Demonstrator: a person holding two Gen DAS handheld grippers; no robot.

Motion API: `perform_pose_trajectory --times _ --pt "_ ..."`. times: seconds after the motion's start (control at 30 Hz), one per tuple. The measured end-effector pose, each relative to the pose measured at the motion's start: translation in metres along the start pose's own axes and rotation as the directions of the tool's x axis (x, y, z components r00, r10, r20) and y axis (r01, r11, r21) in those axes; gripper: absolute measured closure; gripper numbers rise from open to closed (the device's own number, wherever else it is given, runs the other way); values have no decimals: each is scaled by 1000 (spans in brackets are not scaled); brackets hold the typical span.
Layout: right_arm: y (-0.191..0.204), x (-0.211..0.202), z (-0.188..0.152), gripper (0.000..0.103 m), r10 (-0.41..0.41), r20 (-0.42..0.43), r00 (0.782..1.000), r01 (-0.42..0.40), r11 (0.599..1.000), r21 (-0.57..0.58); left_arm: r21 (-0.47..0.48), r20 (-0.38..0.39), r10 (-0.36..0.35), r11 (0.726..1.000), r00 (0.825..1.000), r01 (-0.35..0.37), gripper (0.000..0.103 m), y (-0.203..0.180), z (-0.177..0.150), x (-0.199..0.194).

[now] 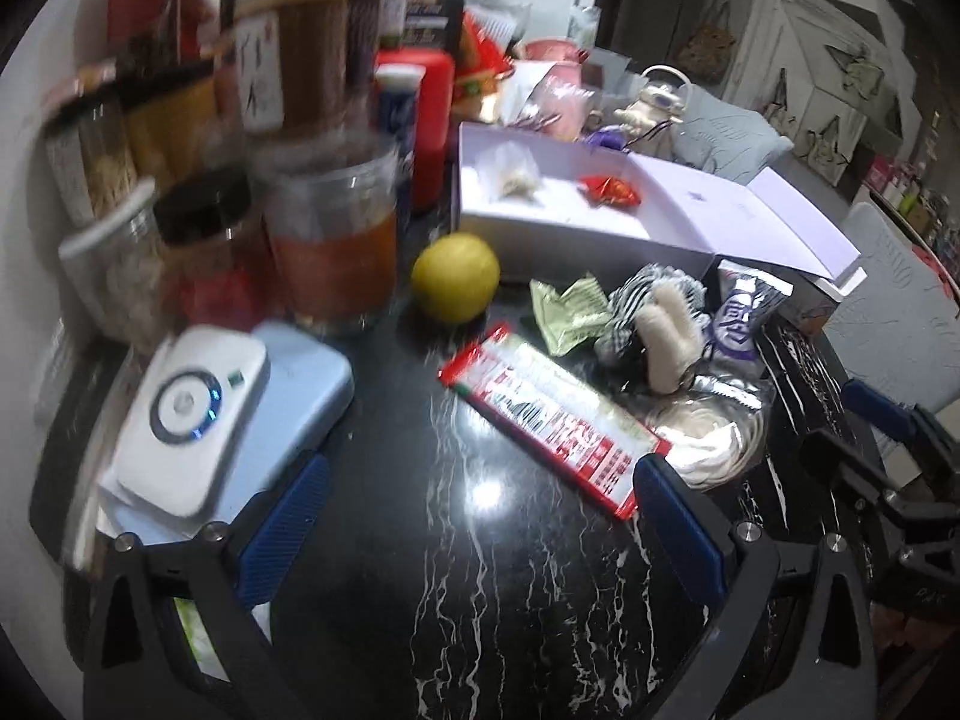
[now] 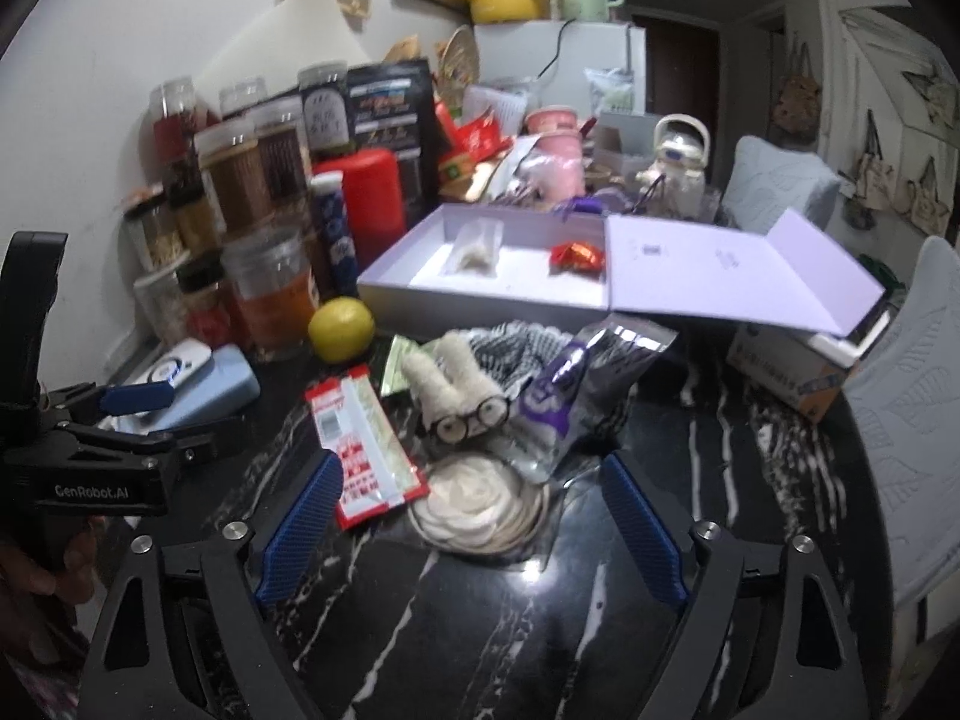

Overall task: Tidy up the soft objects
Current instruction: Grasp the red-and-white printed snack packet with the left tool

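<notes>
Jars (image 1: 288, 120) at left of left wrist view motion-blurred; labels unreadable. Plush rabbit (image 2: 465, 402) covers part of striped cloth (image 2: 522, 342) behind. Grey chair (image 2: 918, 420) cut off by right edge. Red packet (image 1: 558, 414) print illegible.

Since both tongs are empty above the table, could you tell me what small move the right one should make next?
Probably ease the right tongs forward and down over the plush bunny. Their jaws stand open with nothing between them, and the bunny lies just ahead on the black marble table, beside the open white box.

Bare near tabletop (image 2: 480, 630); jars (image 2: 264, 294) crowding left.
</notes>
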State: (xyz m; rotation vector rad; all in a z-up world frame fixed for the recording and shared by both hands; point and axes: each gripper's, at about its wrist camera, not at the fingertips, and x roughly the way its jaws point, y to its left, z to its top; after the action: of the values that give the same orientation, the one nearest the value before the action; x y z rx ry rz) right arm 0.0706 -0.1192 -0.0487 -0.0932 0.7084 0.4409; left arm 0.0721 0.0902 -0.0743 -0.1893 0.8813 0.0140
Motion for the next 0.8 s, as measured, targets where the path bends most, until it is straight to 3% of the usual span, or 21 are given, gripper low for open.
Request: perform_pose_trajectory --times 0.17,0.53,0.8 --pt "-2 23 -10 18 28 -54 998 -28 1000 15 -3 -12 8 1000 1000 -8 0 -2 1 11" --pt "-23 35 -14 18 -48 -75 996 48 999 -6 -4 -83 3 1000 997 -3 0 -29 22 63" --pt "-40 38 -12 18 -59 -76 995 61 998 20 -33 -138 68 997 988 -74 0 -41 39 96"
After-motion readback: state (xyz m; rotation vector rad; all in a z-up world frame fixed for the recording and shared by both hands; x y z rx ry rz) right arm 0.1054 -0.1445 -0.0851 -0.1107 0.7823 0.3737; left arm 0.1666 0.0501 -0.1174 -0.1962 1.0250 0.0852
